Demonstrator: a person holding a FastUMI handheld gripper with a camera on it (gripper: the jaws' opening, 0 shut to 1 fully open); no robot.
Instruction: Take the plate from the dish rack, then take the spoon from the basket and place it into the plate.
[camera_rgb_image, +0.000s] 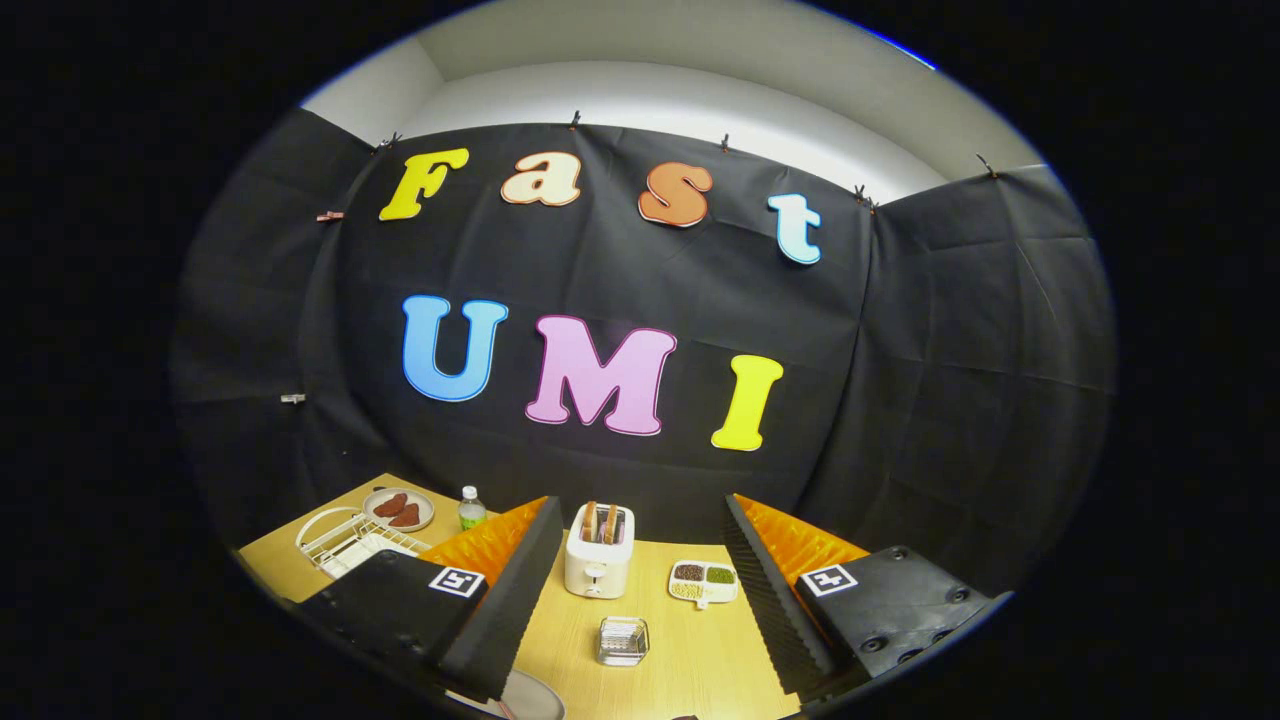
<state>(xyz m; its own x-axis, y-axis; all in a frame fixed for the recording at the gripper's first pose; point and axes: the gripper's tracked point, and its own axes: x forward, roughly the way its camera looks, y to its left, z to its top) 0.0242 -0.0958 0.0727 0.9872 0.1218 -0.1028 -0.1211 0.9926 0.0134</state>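
Observation:
My gripper (640, 505) is open, its fingers spread wide with nothing held between them, and it hovers above a wooden table (690, 660). A small wire basket (623, 640) sits on the table between the fingers, close in front; I cannot make out what it holds. The rim of a grey plate (532, 697) peeks out under the near end of the left finger (500, 590). A white wire dish rack (345, 540) stands beyond the left finger, at the table's far left.
A white toaster (600, 562) with bread slices stands ahead between the fingers. A white divided dish (703, 583) of beans lies to its right. A plate of brown food (398, 508) and a small bottle (471, 508) sit behind the rack.

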